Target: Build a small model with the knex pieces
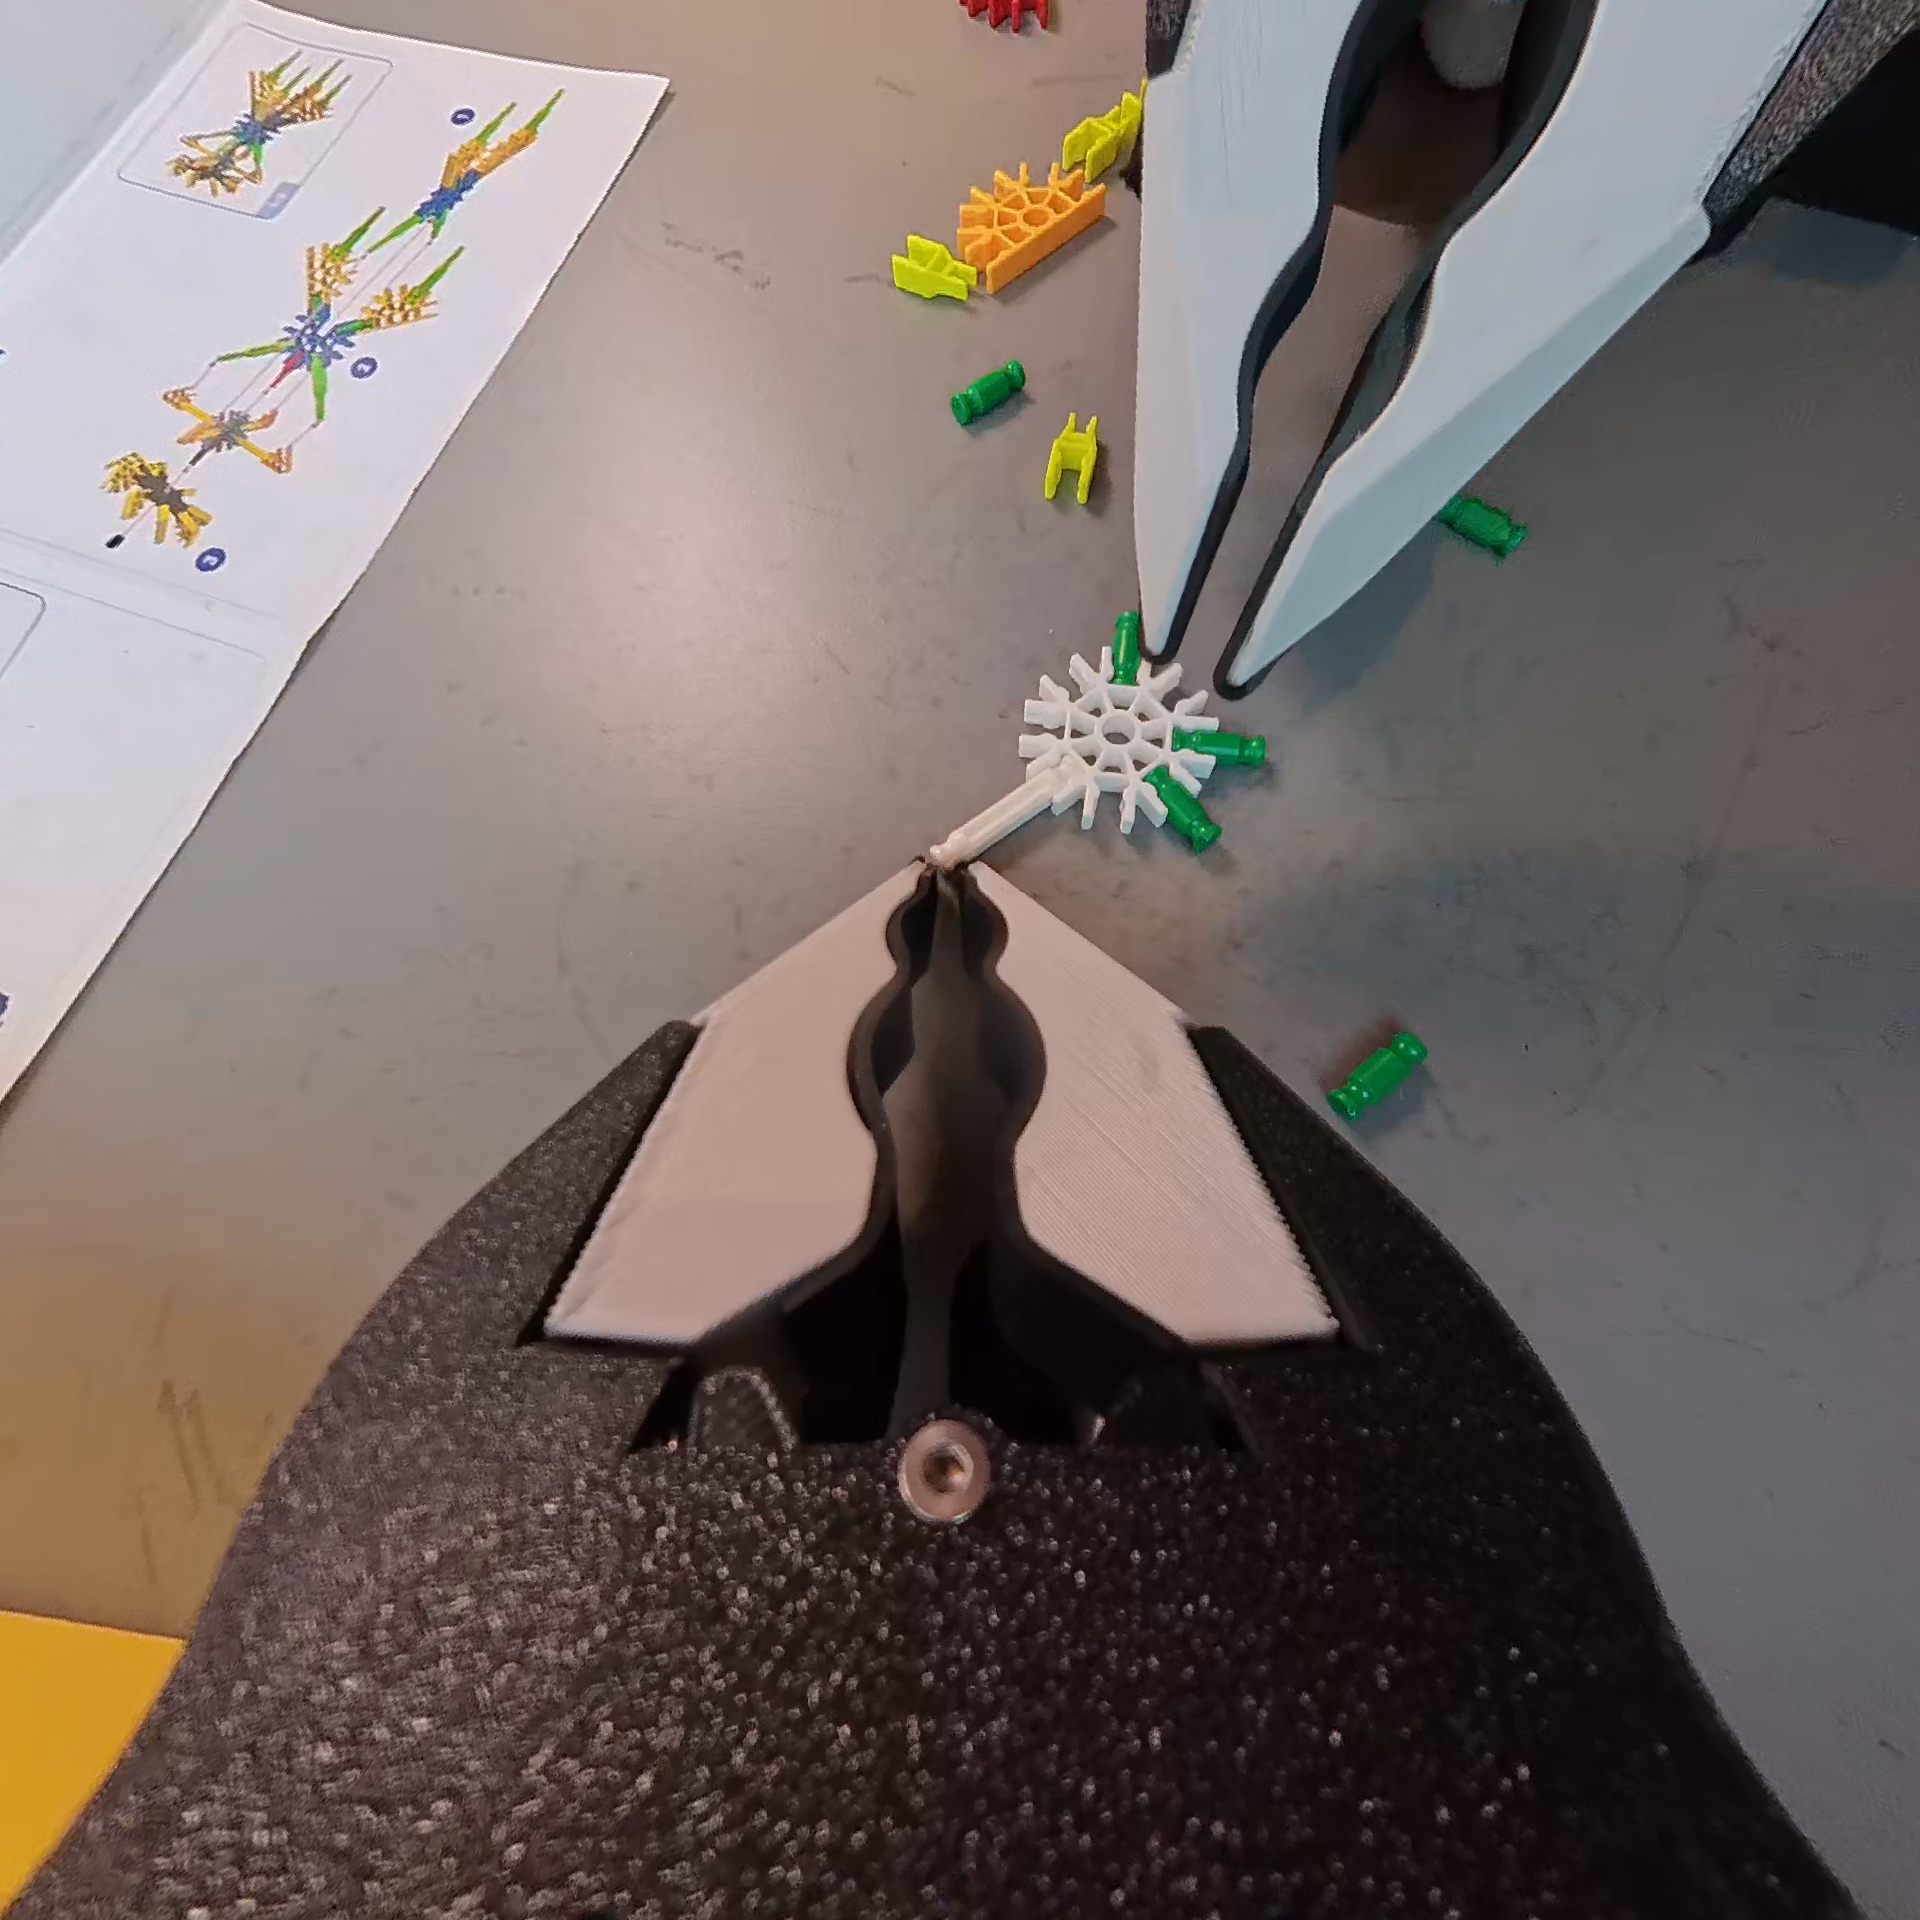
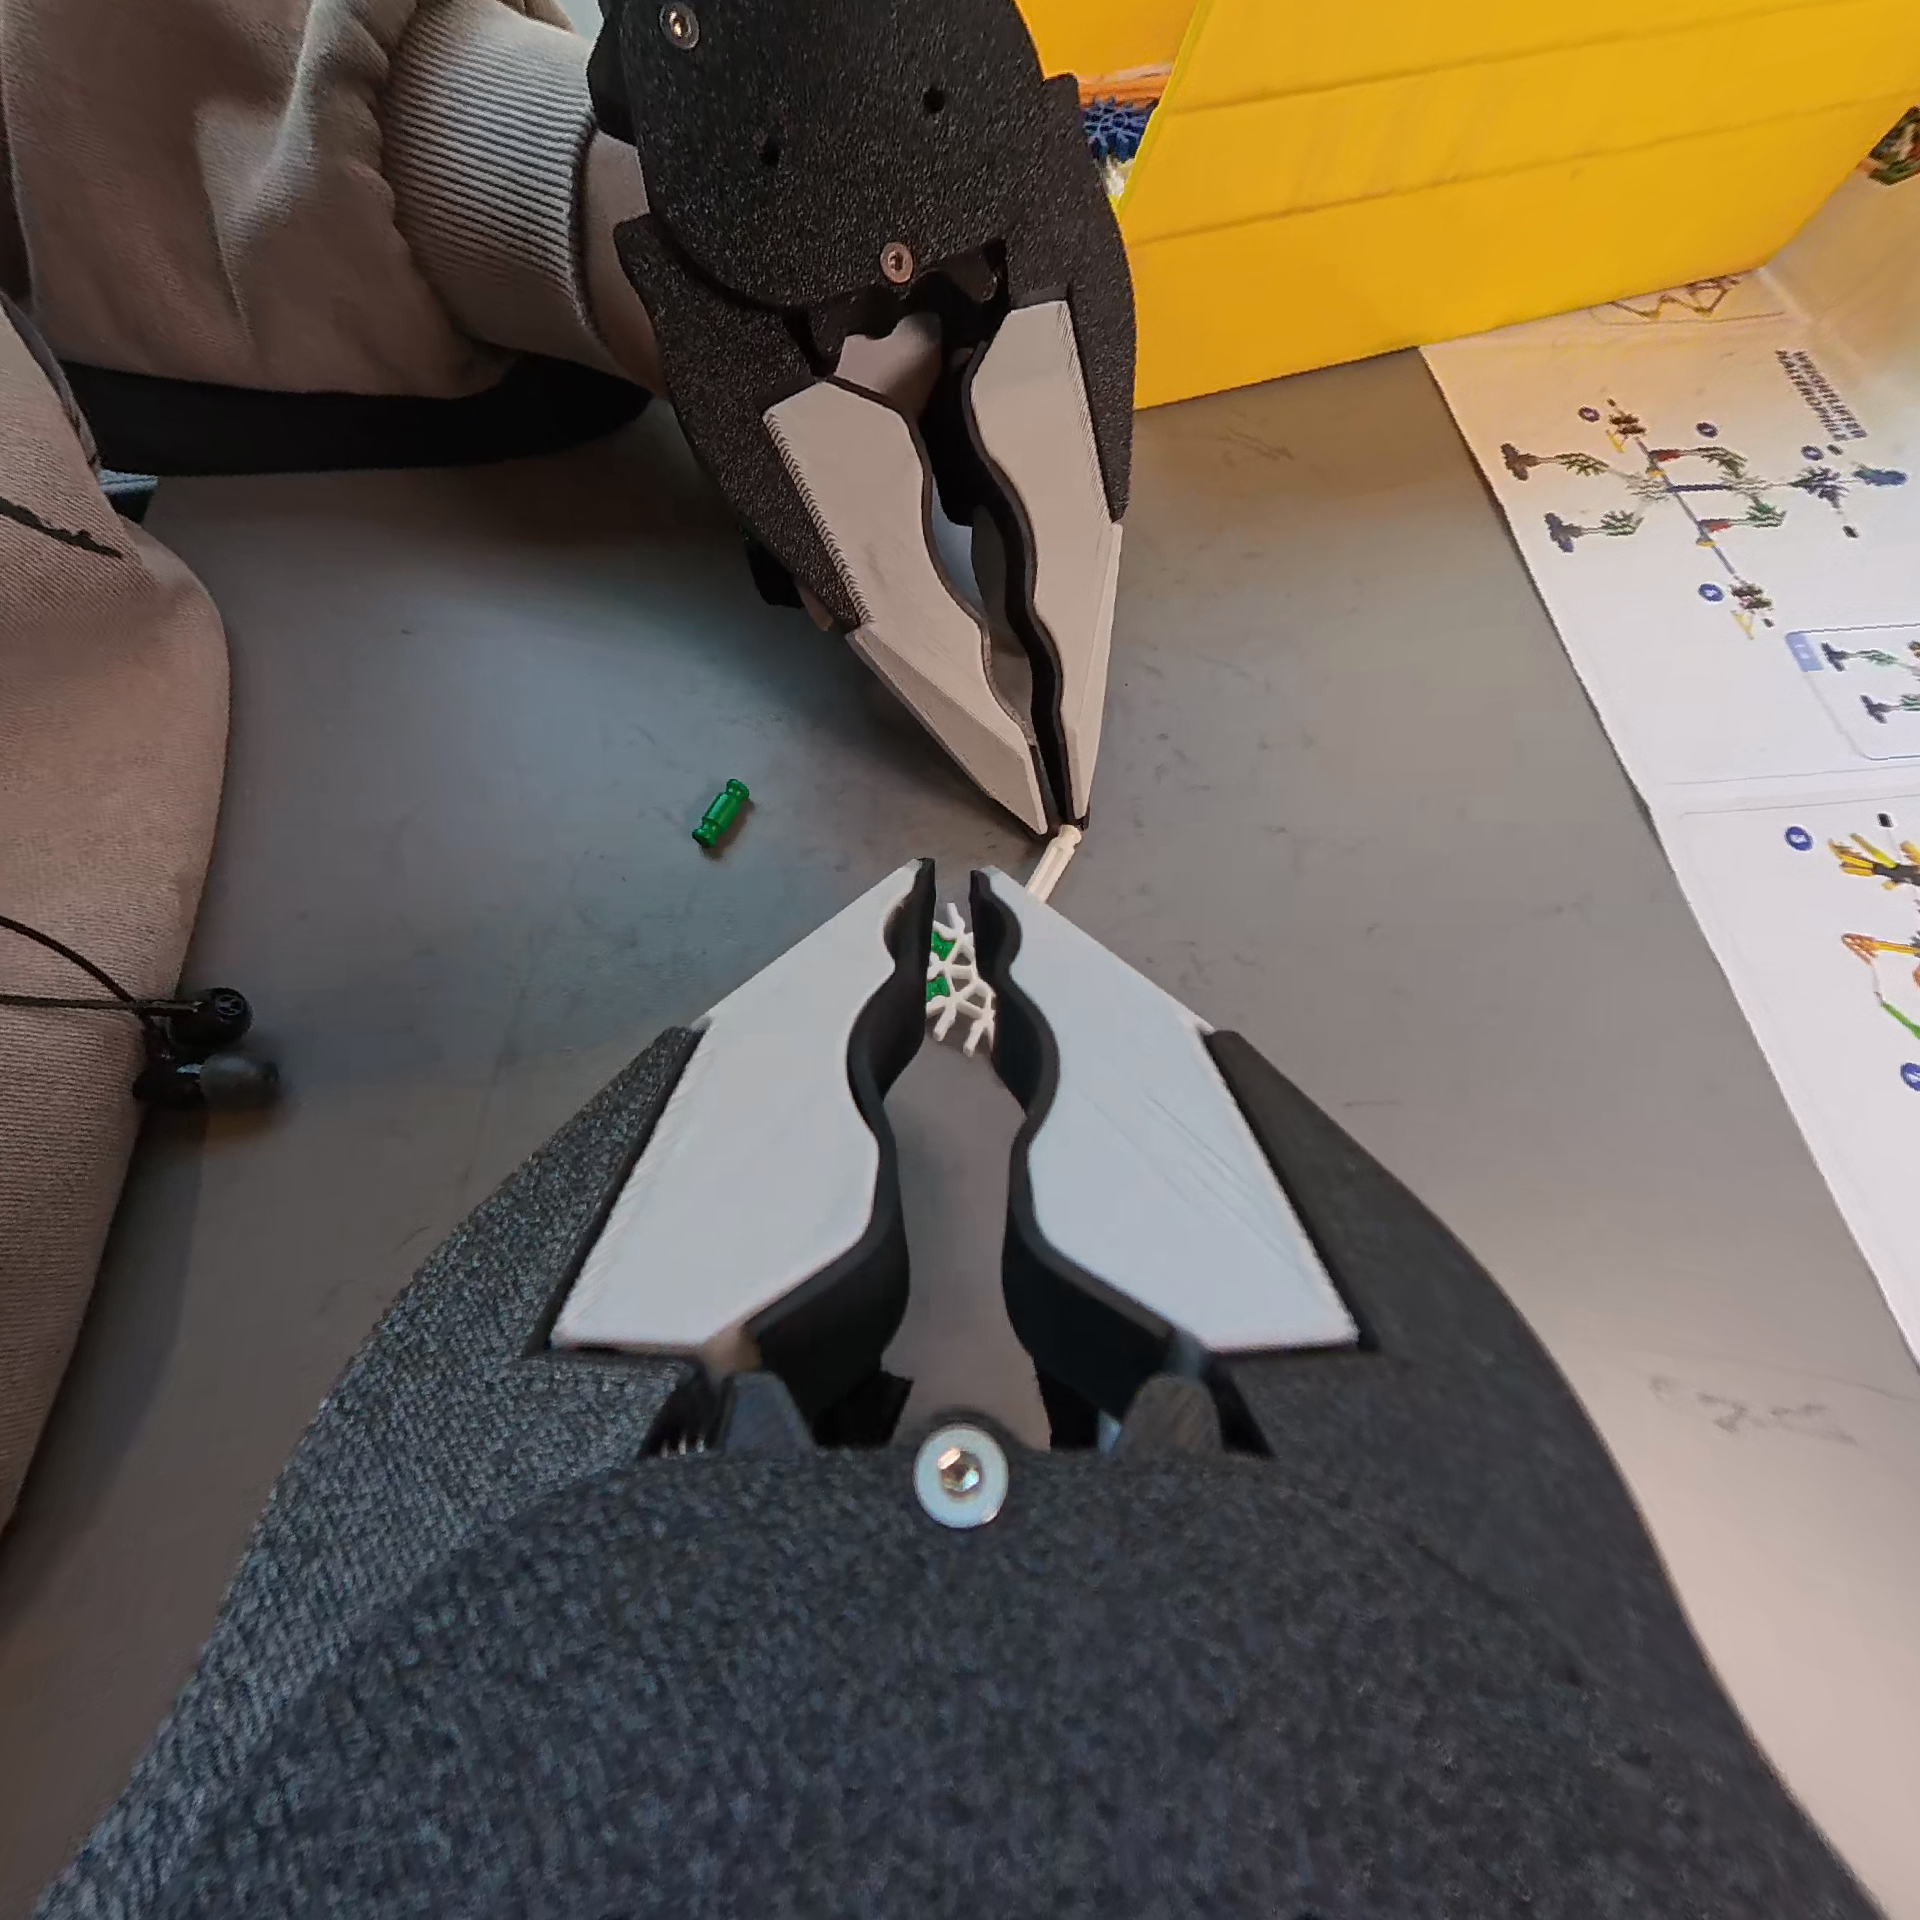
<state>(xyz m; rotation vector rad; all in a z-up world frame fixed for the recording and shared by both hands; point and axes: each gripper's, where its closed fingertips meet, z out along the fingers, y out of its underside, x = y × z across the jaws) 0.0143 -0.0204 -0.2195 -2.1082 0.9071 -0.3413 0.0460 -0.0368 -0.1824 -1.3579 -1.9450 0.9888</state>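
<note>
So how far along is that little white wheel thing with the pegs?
Three green pegs already sit in the white snowflake wheel. The left gripper is shut on a white rod plugged into it; the open right gripper hovers at the wheel's rim. Loose green pegs and yellow-green clips lie unused.

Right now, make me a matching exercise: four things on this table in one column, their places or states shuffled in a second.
Things:
1. white rod
2. white connector
3. orange connector
4. instruction sheet

Places or states:
A. lies between two lime clips
B. has three green rods plugged in
C. pinched at its end by the left gripper
D. flat at the table's edge, left wrist view

Pairs: 1-C, 2-B, 3-A, 4-D
</note>
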